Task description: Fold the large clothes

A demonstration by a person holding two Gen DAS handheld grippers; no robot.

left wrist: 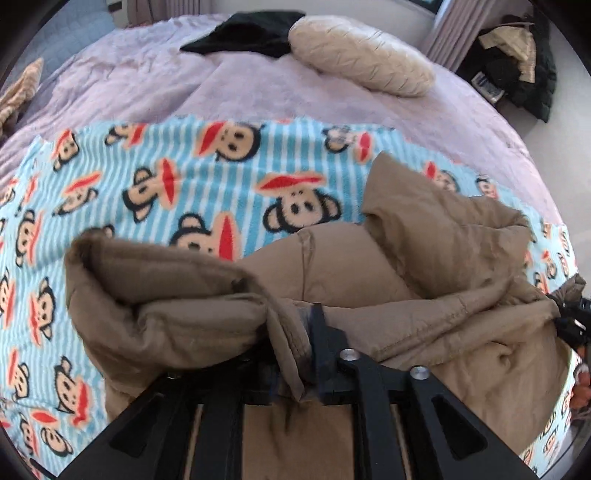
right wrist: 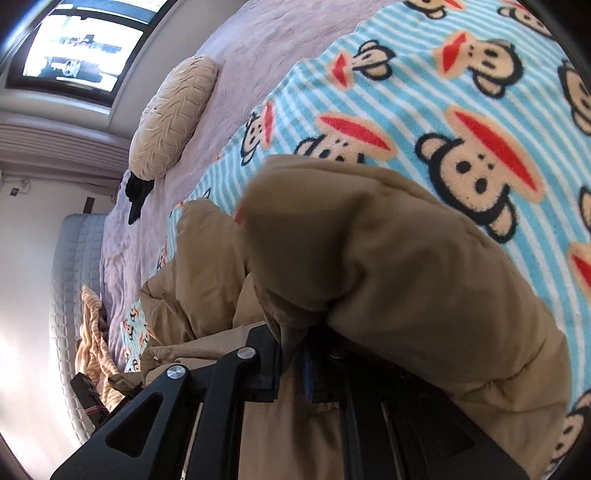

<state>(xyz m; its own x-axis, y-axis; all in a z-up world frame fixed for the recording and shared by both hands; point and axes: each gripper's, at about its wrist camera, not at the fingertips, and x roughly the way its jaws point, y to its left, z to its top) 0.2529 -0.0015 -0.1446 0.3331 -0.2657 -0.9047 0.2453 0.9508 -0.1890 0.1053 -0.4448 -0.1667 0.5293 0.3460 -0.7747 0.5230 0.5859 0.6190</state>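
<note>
Left wrist view: one tan padded coat lies bunched on the near right part of one monkey-print blanket, with no flat fold yet, so I judge most folding is left. The left gripper has its jaws nearly closed, a fold of coat edge pinched between them. Far off lie one cream pillow and one black garment.

Right wrist view: the right gripper likewise stands narrow, clamping another bunch of the coat. The pillow sits far left.
</note>
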